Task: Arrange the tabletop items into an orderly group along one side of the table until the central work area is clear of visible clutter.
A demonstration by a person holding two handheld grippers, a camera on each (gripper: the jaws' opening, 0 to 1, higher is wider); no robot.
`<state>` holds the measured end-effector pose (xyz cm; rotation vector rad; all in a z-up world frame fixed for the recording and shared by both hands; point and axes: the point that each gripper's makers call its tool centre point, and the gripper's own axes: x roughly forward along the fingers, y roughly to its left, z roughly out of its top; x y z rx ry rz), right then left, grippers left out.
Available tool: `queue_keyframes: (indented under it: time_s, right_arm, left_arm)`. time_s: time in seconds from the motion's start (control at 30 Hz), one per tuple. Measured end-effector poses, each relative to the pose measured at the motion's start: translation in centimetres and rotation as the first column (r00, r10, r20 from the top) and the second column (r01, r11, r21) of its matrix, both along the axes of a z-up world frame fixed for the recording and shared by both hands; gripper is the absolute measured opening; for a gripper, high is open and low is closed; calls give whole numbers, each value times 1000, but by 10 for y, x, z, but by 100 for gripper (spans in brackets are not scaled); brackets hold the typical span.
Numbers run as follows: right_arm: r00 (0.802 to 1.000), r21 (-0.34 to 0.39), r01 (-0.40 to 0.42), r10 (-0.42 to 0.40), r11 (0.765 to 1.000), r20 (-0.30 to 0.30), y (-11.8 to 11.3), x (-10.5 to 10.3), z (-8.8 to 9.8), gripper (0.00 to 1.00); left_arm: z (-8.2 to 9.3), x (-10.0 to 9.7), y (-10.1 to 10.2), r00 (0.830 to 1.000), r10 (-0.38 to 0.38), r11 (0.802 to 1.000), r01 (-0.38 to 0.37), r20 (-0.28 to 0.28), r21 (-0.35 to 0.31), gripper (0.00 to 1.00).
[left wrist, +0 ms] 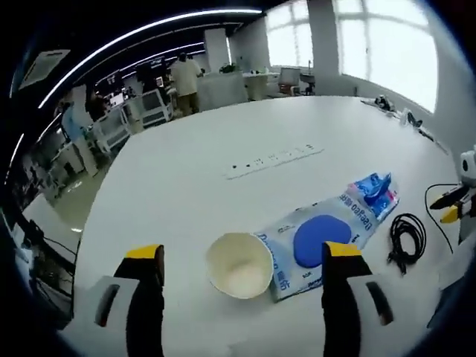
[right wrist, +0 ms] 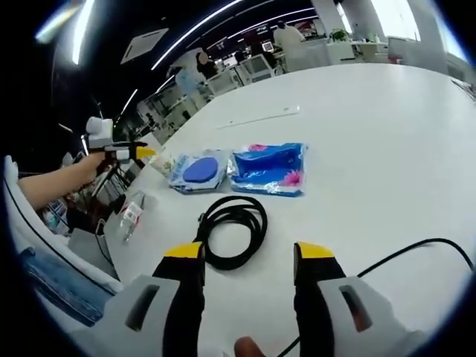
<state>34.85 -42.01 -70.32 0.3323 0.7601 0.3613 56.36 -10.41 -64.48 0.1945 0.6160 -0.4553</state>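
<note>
Left gripper [left wrist: 236, 256] hovering wide open over cup [left wrist: 239, 265], gripping nothing. Cup touching blue packet [left wrist: 327, 230]; coiled cable [left wrist: 407, 238] lying just beside, further right. Right gripper [right wrist: 248, 256] gaping wide over cable [right wrist: 234, 230], empty. Nothing seeming grouped at table [left wrist: 223, 141] edge yet; sorting looking barely begun, all items remaining mid-table.

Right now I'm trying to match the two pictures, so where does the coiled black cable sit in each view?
Left gripper view: the coiled black cable lies at right, beyond the left gripper's right jaw.
Right gripper view: it lies centre, just ahead of the right gripper.
Shared landmark: the blue-and-white plastic packet with a round blue pad, next to the cable.
</note>
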Motion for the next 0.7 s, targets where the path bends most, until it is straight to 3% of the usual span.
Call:
queue_keyframes:
  time_s: [0.3,0.7]
  right_arm:
    - [1000,16,3,-3,1000,-7,2,-3,0,46]
    - [1000,18,-6,6,1000,-4,6,-11,-1,46]
  left_arm:
    - [-5,-15,13,999,25,1000,-25,-44,15,99]
    - [-3,-32,28,997,46,999,-45,-57,17,94]
